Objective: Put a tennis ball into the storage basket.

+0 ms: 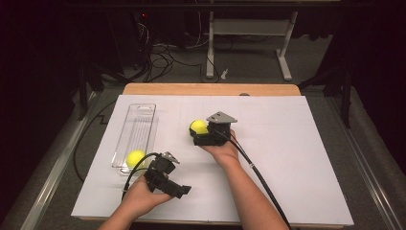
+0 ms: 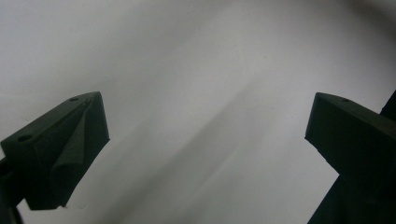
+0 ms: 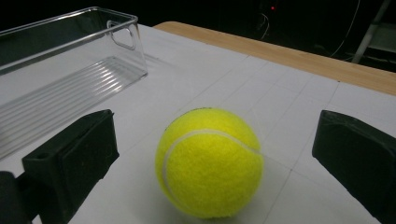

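A yellow tennis ball (image 1: 198,126) (image 3: 210,163) lies on the white sheet near the table's middle. My right gripper (image 1: 200,136) (image 3: 212,158) is open, its jaws standing on either side of this ball with a gap on both sides. A second tennis ball (image 1: 135,157) lies in the near end of a clear plastic tray (image 1: 140,108) (image 3: 93,42) at the left. My left gripper (image 1: 181,190) (image 2: 205,140) is open near the front edge, right of the tray, with only white paper between its jaws.
The white sheet (image 1: 287,143) covers a wooden tabletop (image 1: 210,89) whose far edge shows beyond it. Black cables trail from both grippers toward the front. Table legs and wires stand on the floor behind.
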A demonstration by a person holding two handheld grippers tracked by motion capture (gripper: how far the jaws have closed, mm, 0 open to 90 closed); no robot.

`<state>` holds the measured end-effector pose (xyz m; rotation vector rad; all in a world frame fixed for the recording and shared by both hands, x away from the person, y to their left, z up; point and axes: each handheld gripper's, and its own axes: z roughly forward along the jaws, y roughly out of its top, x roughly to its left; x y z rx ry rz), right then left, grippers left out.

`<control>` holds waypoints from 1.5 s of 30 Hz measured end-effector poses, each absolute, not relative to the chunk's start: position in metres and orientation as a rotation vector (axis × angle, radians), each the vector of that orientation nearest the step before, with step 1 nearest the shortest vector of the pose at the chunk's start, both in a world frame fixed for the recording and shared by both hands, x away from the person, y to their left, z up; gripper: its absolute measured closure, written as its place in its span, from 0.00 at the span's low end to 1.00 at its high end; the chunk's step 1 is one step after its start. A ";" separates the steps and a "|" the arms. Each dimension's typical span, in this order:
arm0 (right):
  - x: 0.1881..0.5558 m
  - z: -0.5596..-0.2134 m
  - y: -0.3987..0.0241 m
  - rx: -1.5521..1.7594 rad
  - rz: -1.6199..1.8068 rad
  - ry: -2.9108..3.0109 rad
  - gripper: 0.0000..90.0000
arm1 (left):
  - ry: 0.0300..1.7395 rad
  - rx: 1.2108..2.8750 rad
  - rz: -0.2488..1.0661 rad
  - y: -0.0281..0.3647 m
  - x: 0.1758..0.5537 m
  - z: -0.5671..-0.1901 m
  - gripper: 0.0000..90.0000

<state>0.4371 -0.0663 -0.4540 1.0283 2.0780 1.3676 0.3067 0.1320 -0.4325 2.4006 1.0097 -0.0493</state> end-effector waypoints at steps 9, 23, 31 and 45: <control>0.451 -0.460 -0.056 1.074 1.314 2.129 0.02 | 1.006 2.396 -0.053 0.134 0.307 -0.432 0.01; 0.456 -0.470 -0.049 1.118 1.219 2.218 0.17 | 1.005 2.390 -0.065 0.133 0.306 -0.432 0.01; 0.455 -0.470 -0.049 1.122 1.208 2.227 0.30 | 1.007 2.388 -0.063 0.134 0.306 -0.431 0.01; 0.433 -0.448 -0.063 1.084 1.267 2.189 0.31 | 1.017 2.388 -0.067 0.135 0.308 -0.432 0.01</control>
